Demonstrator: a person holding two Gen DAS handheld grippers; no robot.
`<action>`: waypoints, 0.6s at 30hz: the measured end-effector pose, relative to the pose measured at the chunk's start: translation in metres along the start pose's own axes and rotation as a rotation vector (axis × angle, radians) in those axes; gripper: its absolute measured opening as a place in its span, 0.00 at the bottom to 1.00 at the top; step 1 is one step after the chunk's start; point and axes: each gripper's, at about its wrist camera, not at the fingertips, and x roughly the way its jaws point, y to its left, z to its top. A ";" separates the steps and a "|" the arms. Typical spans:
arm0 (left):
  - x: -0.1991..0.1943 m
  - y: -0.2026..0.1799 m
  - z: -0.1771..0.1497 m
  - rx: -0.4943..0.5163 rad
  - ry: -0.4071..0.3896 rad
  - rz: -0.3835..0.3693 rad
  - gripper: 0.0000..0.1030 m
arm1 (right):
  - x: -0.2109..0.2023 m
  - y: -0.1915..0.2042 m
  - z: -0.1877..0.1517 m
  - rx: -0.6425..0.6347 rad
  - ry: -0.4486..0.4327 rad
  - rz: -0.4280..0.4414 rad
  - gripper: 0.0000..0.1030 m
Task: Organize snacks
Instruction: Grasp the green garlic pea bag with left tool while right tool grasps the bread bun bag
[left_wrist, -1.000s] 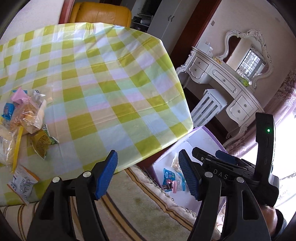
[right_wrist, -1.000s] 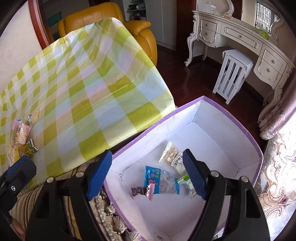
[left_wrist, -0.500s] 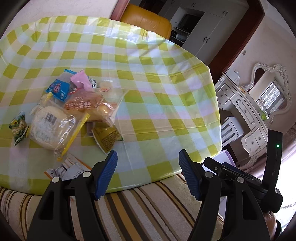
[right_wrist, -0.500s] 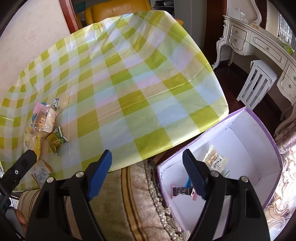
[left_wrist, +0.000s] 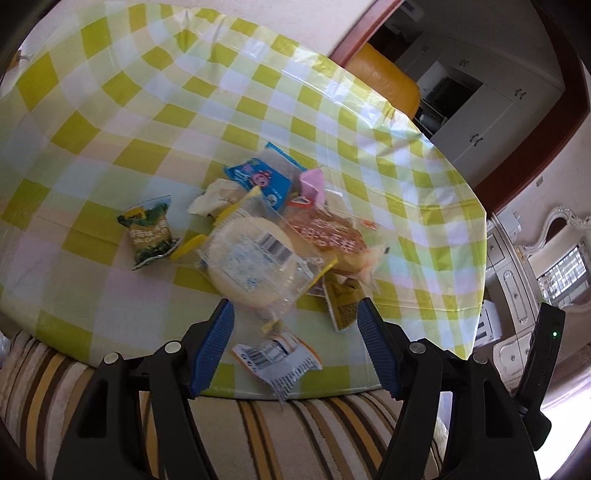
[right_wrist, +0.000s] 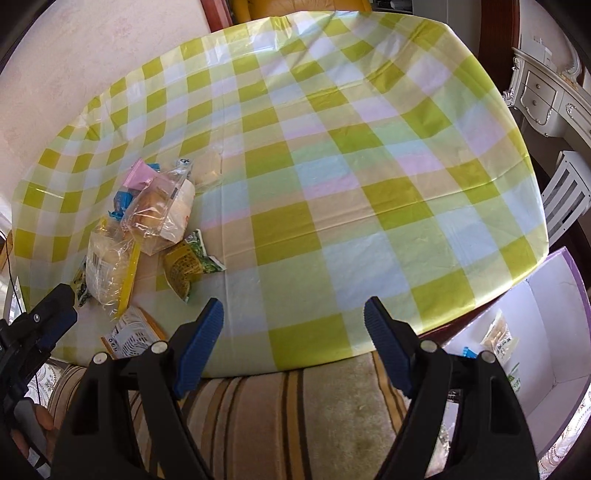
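Your left gripper (left_wrist: 295, 332) has its blue pads spread apart with nothing clamped between them; it hangs over the near edge of the table (left_wrist: 110, 110), right above the snack pile. Your right gripper (right_wrist: 293, 332) is likewise spread wide and empty, over bare checked cloth at the table's near edge, with the striped rug (right_wrist: 277, 413) below both.

Nearest you in the left wrist view lies a white-and-orange packet (left_wrist: 277, 356), printed side up, between the left pads. Just beyond it sits a round pale bun in a clear wrapper (left_wrist: 251, 266), with a brown snack pack (left_wrist: 343, 304) to its right. A wrapped golden bread with red lettering (left_wrist: 327, 236) touches the bun's far right side. To the left, apart from the heap, lies a green packet (left_wrist: 149, 230). Farther back are a blue packet (left_wrist: 258, 179) and a pink one (left_wrist: 312, 182).

In the right wrist view the same heap sits at the table's near left, and at the near right, below the table edge, stands a purple-rimmed white box (right_wrist: 554, 332) with a few snacks inside.
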 end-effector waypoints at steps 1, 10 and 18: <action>-0.002 0.007 0.003 -0.017 -0.008 0.013 0.65 | 0.003 0.005 0.001 -0.009 0.002 0.007 0.76; -0.002 0.065 0.028 -0.152 -0.036 0.119 0.65 | 0.014 0.053 0.018 -0.139 -0.034 0.037 0.77; 0.017 0.087 0.048 -0.193 -0.017 0.207 0.65 | 0.000 0.106 0.043 -0.455 -0.195 -0.069 0.91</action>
